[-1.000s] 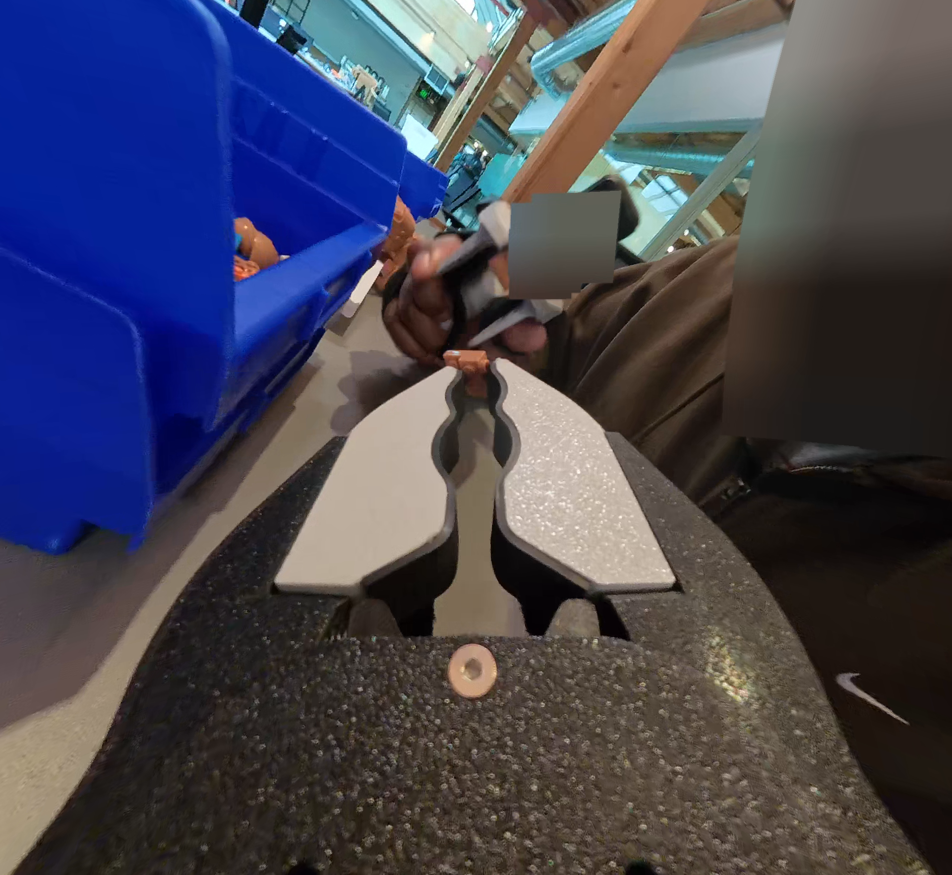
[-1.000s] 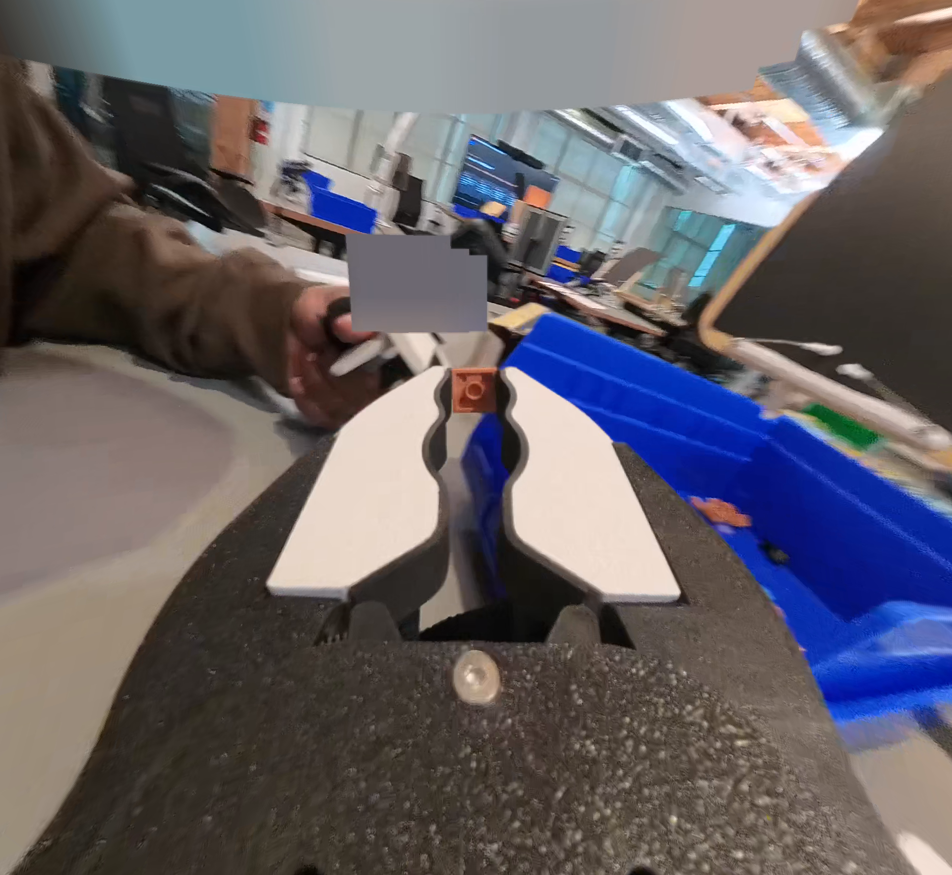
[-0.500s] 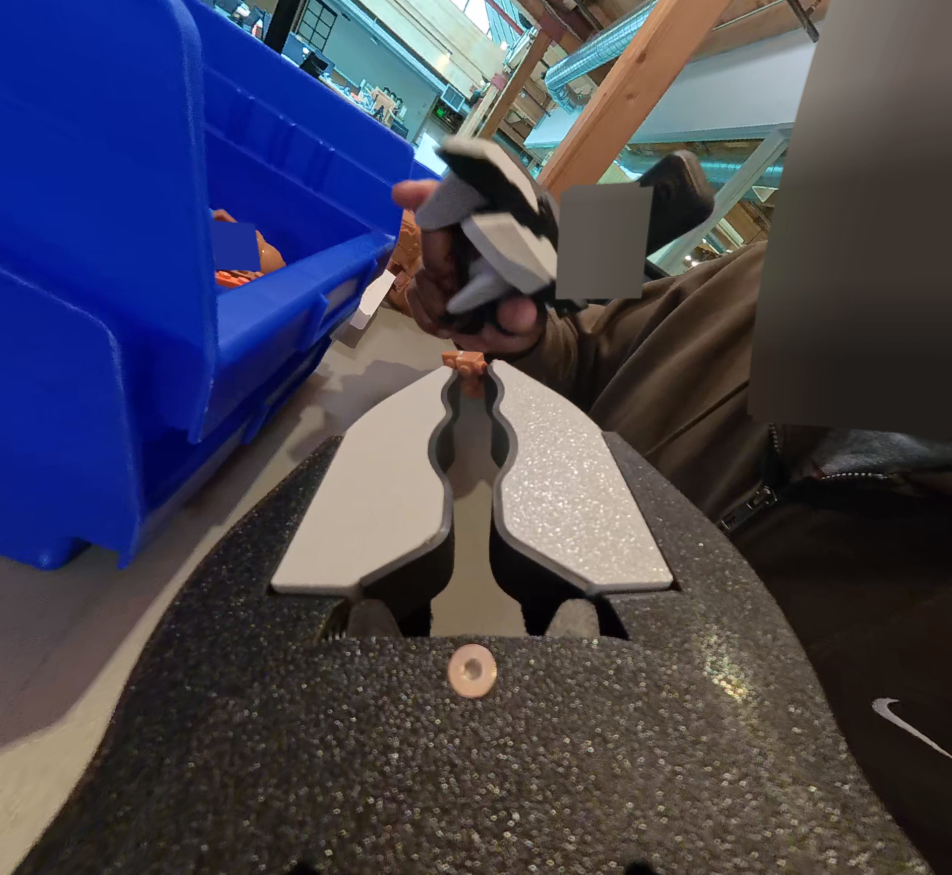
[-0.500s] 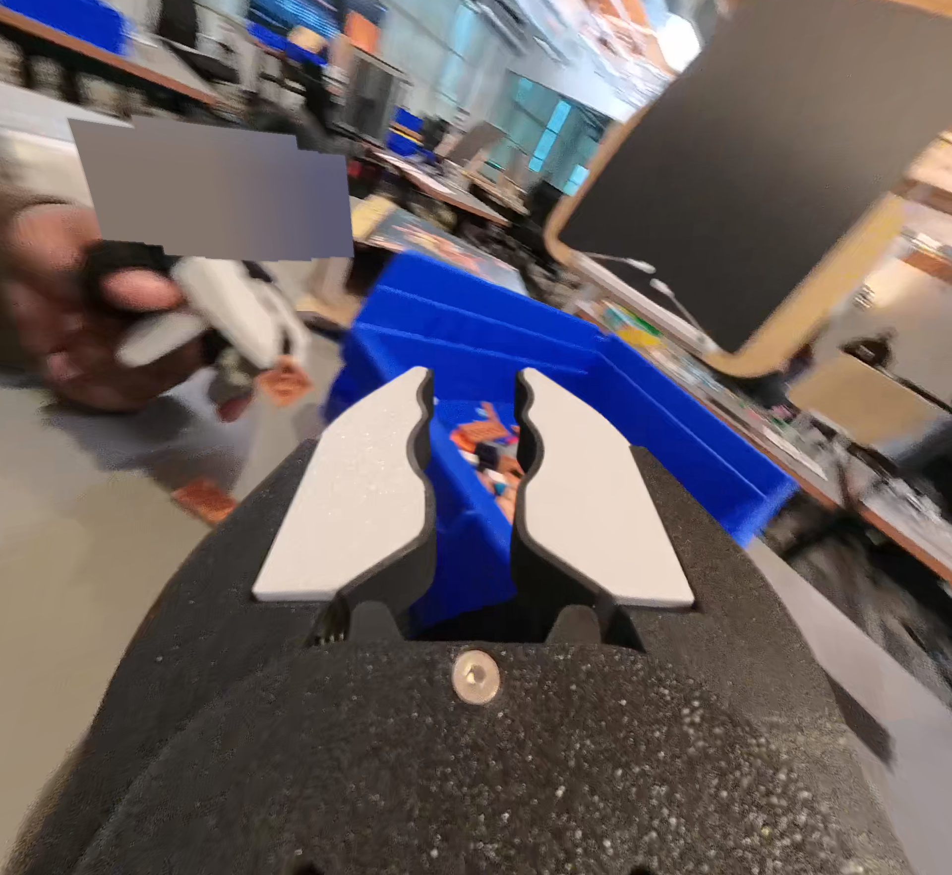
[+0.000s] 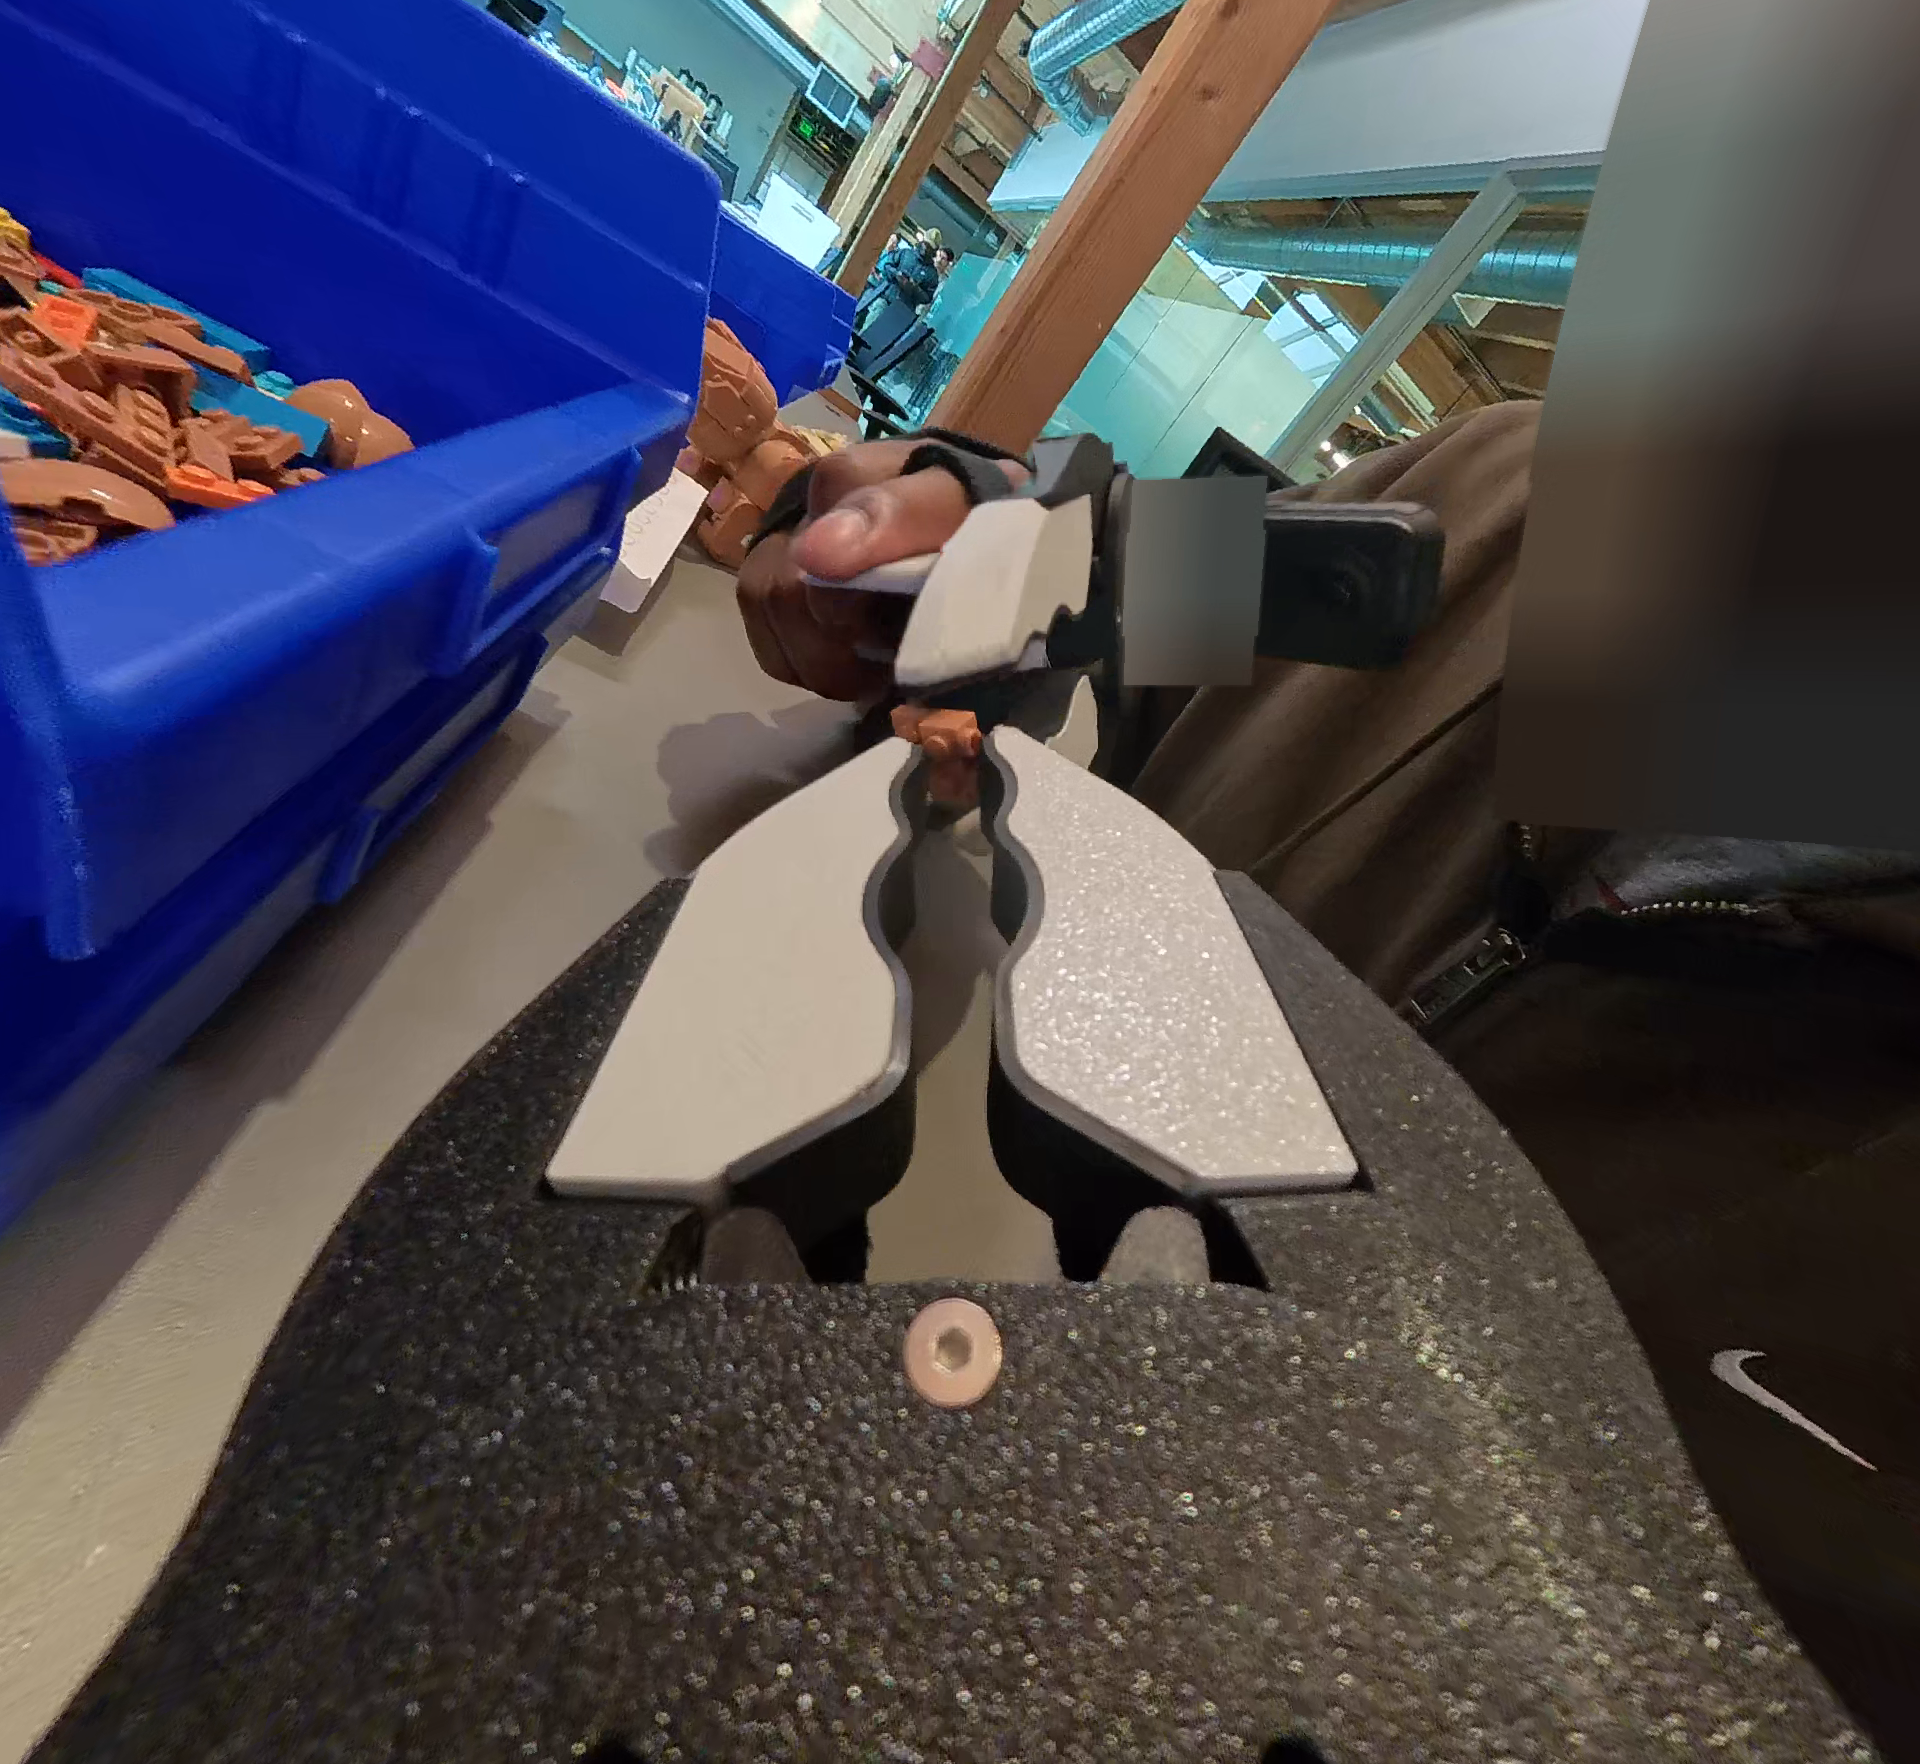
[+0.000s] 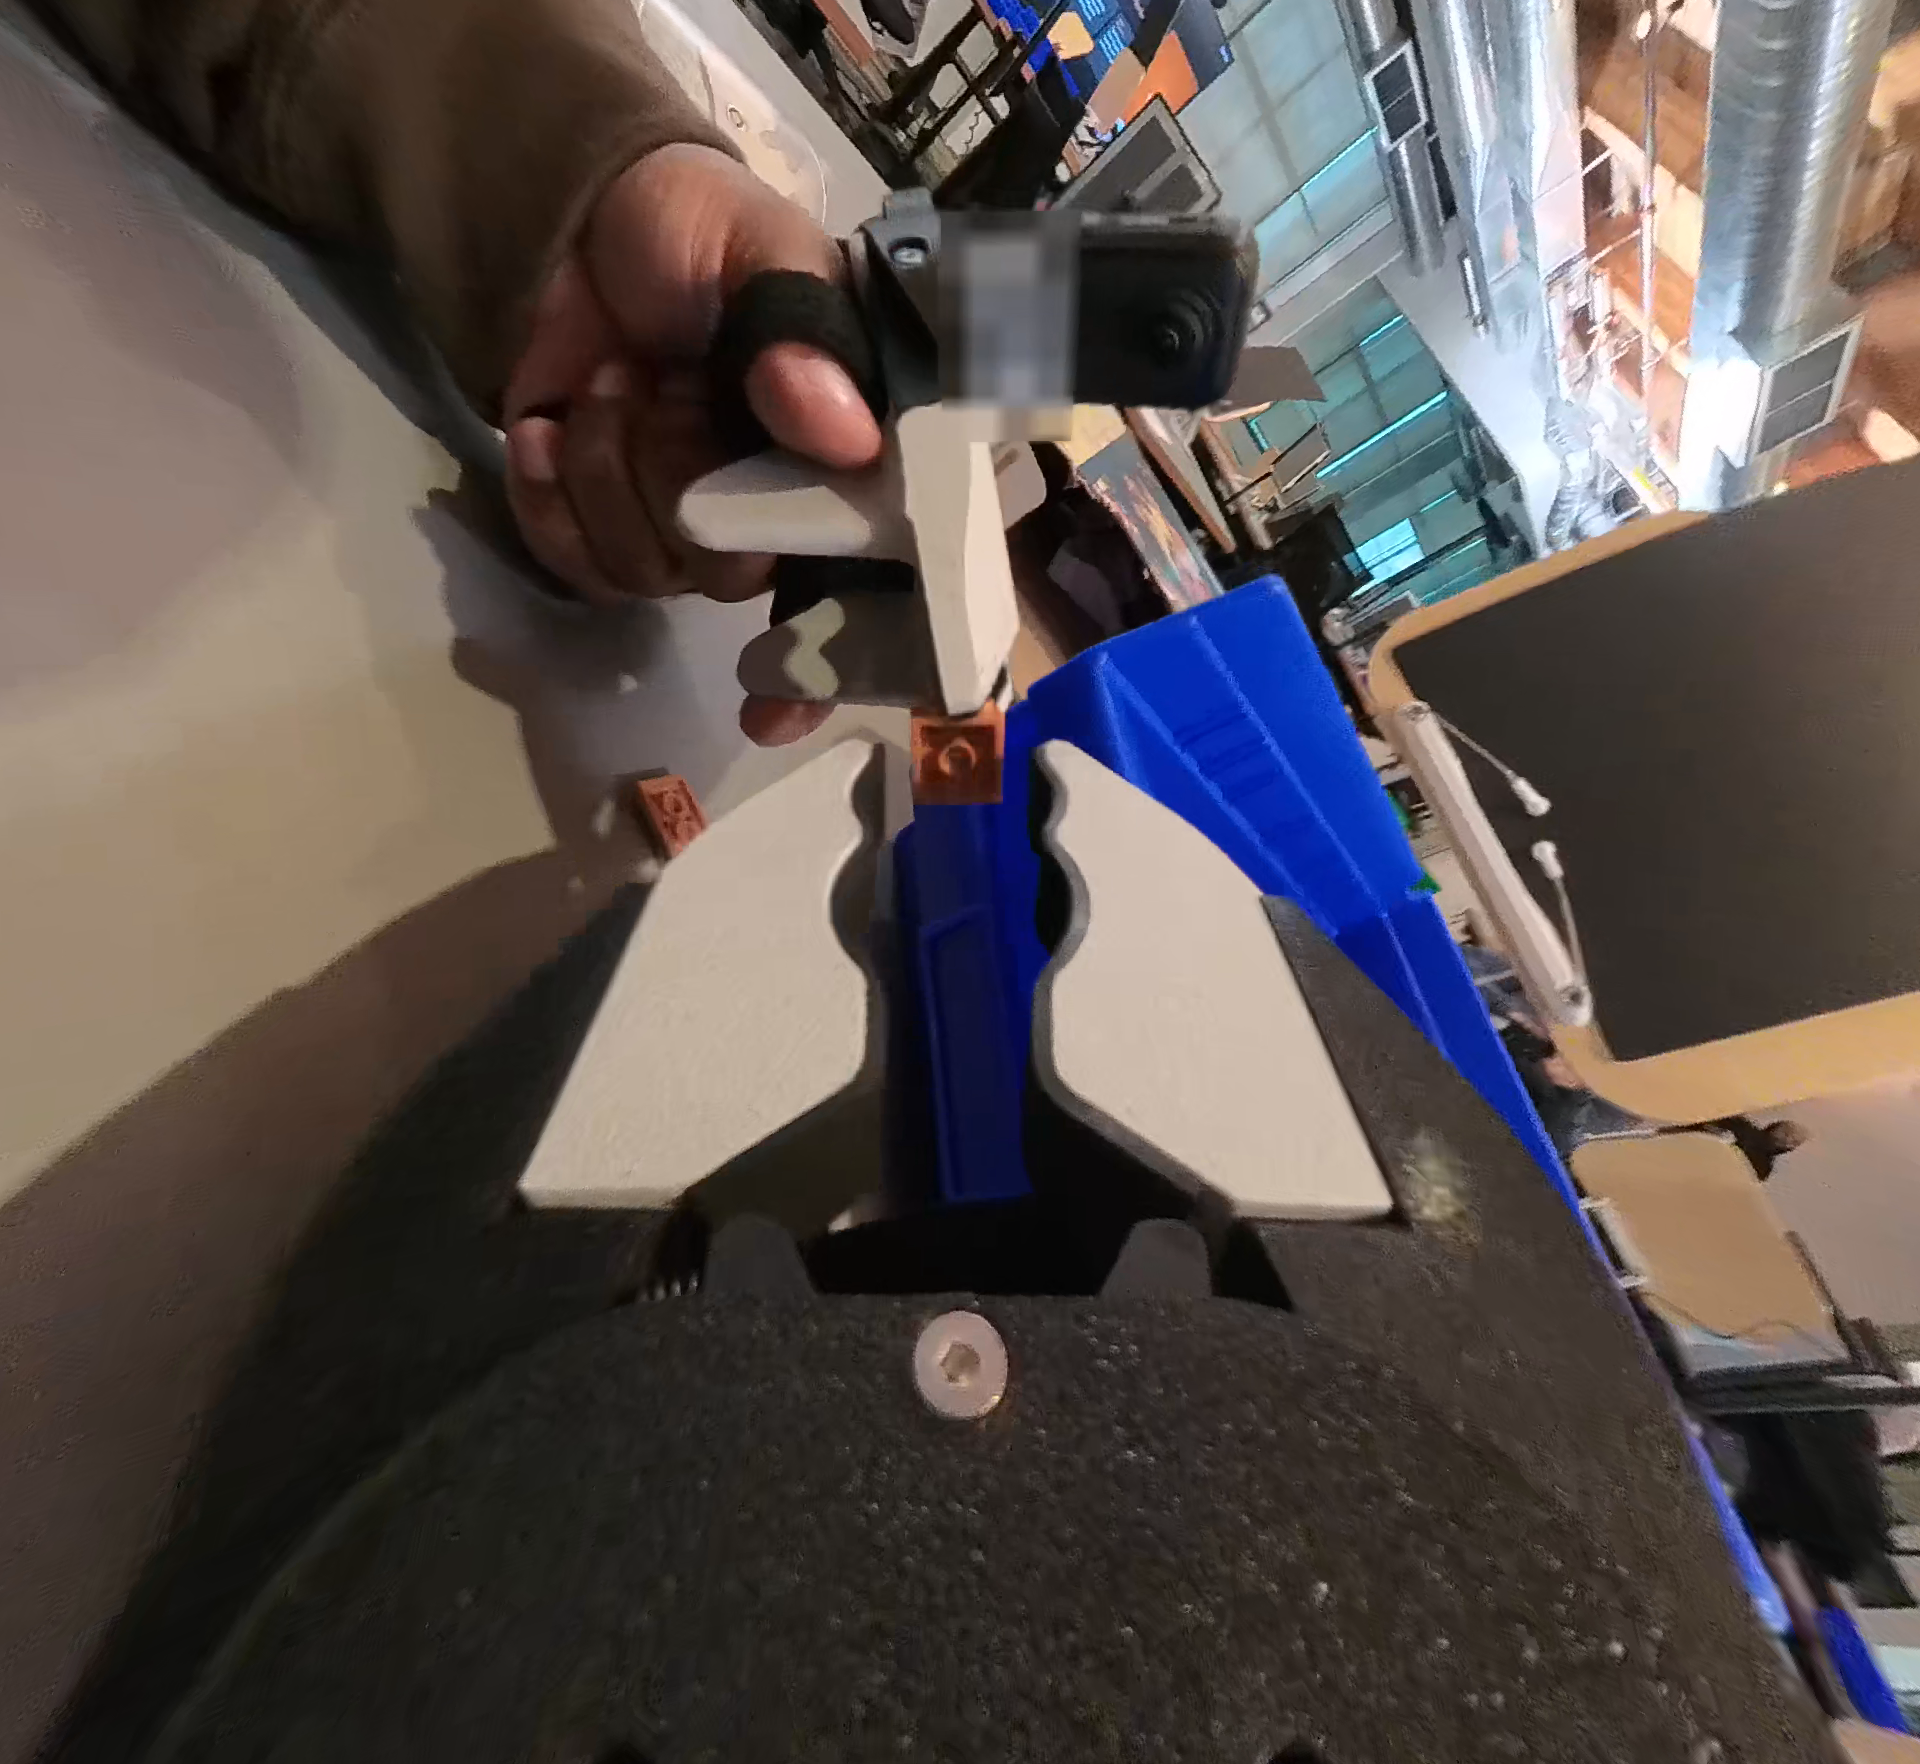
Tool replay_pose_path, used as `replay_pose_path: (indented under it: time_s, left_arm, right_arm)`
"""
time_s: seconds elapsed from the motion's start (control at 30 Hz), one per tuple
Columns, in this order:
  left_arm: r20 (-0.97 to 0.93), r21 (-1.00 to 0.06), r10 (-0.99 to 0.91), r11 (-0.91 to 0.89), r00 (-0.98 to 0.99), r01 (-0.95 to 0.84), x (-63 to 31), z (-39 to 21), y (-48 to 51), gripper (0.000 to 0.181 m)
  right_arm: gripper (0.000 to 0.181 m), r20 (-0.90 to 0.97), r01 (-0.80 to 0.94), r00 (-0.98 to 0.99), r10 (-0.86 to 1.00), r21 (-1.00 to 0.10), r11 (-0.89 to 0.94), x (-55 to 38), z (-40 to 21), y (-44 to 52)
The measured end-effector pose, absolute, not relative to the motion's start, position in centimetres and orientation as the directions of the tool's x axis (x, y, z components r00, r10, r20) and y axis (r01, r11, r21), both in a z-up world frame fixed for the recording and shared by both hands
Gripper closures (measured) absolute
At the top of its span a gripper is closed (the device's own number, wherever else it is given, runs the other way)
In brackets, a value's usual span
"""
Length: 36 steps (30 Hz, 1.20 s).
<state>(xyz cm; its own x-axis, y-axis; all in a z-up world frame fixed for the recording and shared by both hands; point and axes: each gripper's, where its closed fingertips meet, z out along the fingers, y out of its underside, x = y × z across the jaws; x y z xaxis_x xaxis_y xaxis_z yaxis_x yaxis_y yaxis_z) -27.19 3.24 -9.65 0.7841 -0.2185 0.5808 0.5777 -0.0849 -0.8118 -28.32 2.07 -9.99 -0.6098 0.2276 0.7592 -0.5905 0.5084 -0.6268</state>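
Note:
My left gripper (image 5: 943, 750) is shut on a small brown brick assembly (image 5: 940, 758), held just above the grey table (image 5: 582, 841). In the right wrist view the left gripper (image 6: 971, 701) comes in from above, with the brown brick (image 6: 956, 769) at its tips. My right gripper (image 6: 956, 764) is open, rolled to one side, with its fingers (image 6: 748, 935) on either side of that brick and a gap at each side. It also shows in the left wrist view (image 5: 935, 675), held by a hand just beyond the brick.
A blue bin (image 5: 343, 592) of brown, orange and blue bricks stands at the left and shows in the right wrist view (image 6: 1195, 738). A loose brown brick (image 6: 670, 810) lies on the table. A brown brick figure (image 5: 738, 447) and a white card (image 5: 655, 540) sit behind the bin. Both grippers' tips are close together, under 4 cm apart.
My right gripper was shut on the brown brick, opened and swung away over the bin, and has now come back rolled, open around the brick. My left gripper kept its hold.

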Motion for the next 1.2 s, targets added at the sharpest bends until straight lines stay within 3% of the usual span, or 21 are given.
replay_pose_path:
  time_s: [0.03,0.17,0.3,0.43,0.5,0.67,0.93,1.2]
  left_arm:
    - [0.581,-0.811,-0.219,-0.086,0.784,0.578,-27.1,-9.7,3.3,0.172]
    - [0.575,-0.812,-0.213,-0.038,0.790,0.582,-27.5,-9.0,3.3,0.170]
    - [0.556,-0.807,-0.174,0.123,0.813,0.578,-29.3,-6.9,2.4,0.154]
    - [0.576,-0.790,-0.105,0.182,0.810,0.585,-31.3,-6.6,1.2,0.153]
    - [0.553,-0.828,-0.030,0.089,0.833,0.553,-31.5,-8.1,1.3,0.153]
    - [0.280,-0.913,0.137,-0.267,0.950,0.308,-31.4,-12.3,0.9,0.147]
    - [0.185,-0.762,0.125,-0.608,0.975,0.223,-29.4,-18.2,0.5,0.148]
    - [0.028,-0.707,0.099,-0.702,0.995,0.090,-29.1,-19.7,0.4,0.157]
  right_arm:
    - [0.164,0.774,-0.606,-0.591,0.226,-0.611,0.510,-28.2,-9.9,2.0]
    - [0.164,0.787,-0.608,-0.562,0.255,-0.602,0.518,-28.6,-9.4,2.0]
    - [0.165,0.767,-0.577,-0.453,0.454,-0.641,0.507,-30.8,-5.6,3.8]
    - [0.161,0.679,-0.287,-0.268,0.683,-0.733,0.616,-36.8,-3.3,9.1]
    - [0.150,0.646,-0.178,-0.308,0.698,-0.760,0.625,-37.9,-4.3,9.9]
    - [0.150,0.672,-0.231,-0.316,0.670,-0.739,0.632,-36.4,-4.3,9.4]
    - [0.168,0.639,-0.336,-0.612,0.466,-0.744,0.578,-32.0,-9.8,5.1]
    - [0.169,0.596,-0.316,-0.740,0.312,-0.717,0.621,-30.8,-15.0,3.7]
